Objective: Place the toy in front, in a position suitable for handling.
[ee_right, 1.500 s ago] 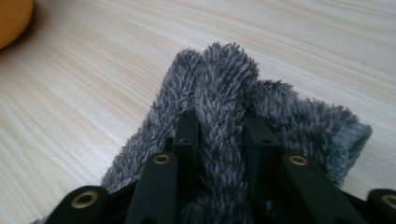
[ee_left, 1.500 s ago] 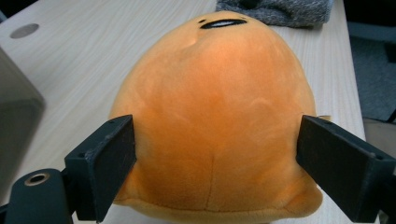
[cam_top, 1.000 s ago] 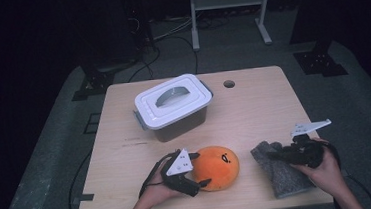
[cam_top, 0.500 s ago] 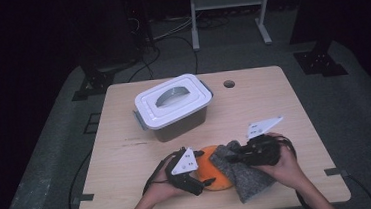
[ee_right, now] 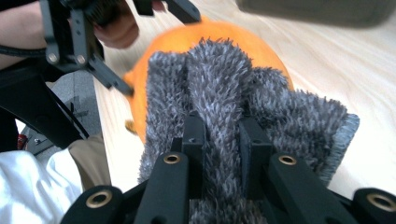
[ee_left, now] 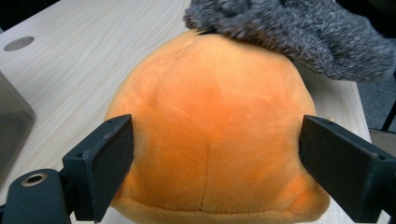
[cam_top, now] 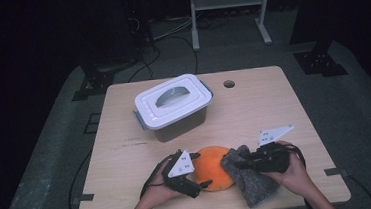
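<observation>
The grey cloth point(cam_top: 249, 177) lies near the table's point(cam_top: 274, 107) front edge, its end draped on the orange plush point(cam_top: 214, 175), pinched in the right gripper point(cam_top: 241, 164). The left gripper point(cam_top: 205, 183) straddles the plush, jaws wide. A lidded box point(cam_top: 174, 108) stands toward the back-left corner, contents hidden.

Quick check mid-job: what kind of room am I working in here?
Probably a lab or recording studio rather than a home: a bare wooden table stands on grey carpet in a dark room, loose cables trail across the floor behind it, and a white metal stand sits at the back.
</observation>
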{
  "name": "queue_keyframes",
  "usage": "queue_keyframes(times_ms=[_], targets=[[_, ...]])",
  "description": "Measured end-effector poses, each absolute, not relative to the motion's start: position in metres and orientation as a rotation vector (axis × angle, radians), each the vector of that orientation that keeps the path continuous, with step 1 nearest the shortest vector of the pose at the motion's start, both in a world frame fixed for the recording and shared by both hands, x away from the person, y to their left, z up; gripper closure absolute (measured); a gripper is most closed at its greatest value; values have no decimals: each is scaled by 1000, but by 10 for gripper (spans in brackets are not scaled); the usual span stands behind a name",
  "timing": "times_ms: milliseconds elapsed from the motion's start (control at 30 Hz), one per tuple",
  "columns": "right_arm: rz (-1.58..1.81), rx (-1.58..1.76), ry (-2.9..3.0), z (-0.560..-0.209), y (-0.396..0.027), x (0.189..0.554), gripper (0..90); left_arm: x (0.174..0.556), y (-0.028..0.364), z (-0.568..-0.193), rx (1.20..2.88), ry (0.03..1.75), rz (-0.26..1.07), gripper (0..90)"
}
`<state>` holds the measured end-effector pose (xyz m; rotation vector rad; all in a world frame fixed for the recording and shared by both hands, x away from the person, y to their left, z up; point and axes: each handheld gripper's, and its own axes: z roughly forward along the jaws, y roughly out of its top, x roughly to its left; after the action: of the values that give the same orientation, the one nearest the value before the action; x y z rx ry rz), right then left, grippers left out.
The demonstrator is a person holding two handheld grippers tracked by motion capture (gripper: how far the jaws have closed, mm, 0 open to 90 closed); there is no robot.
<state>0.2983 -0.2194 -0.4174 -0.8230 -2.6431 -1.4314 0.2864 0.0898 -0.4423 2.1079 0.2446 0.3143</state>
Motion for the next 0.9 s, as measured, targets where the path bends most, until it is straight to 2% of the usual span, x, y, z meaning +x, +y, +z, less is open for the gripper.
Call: queue_keyframes(times_ms=[233,400,600,733,900], targets=[[-1397,-853,-2626,-420,-229,300,750,285,91,-442,2113,251,312,112],[-1489,-754,-2635,-398,-208,291,749,283,86,-440,2110,233,337,129],[-1435,-648,-2736,-404,-185,285,744,287,87,-440,2107,274,319,135],[-1446,-692,-2720,-409,-196,289,744,294,93,-442,2072,341,262,135],[-1399,-762,-2737,-415,-214,292,743,296,94,-442,2059,369,260,135]])
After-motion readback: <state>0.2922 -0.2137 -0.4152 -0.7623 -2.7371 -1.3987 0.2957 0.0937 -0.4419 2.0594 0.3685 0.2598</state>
